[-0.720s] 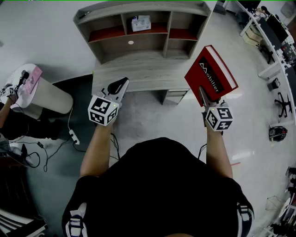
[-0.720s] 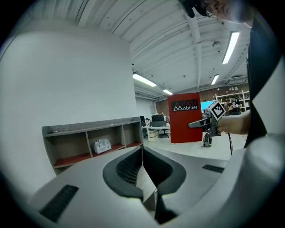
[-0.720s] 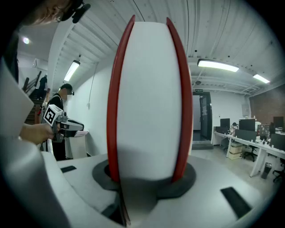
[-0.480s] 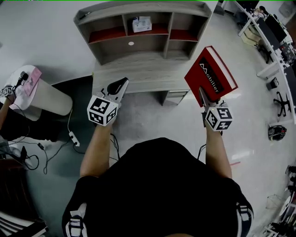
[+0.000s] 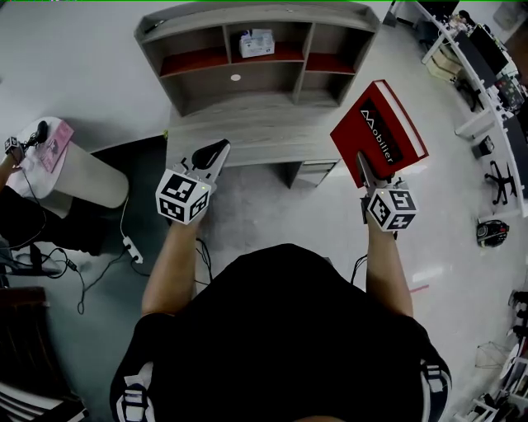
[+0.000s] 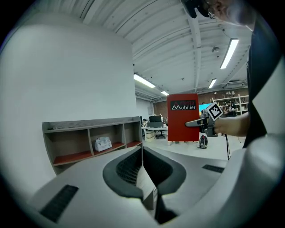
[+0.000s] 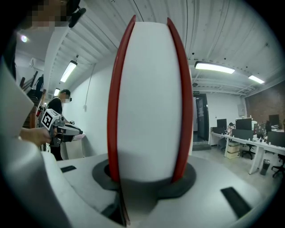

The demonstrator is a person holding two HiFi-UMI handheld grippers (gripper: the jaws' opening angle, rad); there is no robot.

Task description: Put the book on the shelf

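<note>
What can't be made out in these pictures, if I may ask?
- Head view: the print on the white box in the shelf is too small to read.
- Right gripper view: the book fills the middle, hiding whatever stands behind it.
- Left gripper view: the top line on the book's cover is too small.

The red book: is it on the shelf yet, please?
Not yet: the right gripper grips the red book, clear of the shelf.

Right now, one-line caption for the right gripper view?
Right gripper clamped on the red book, page edge toward camera, office behind.
</note>
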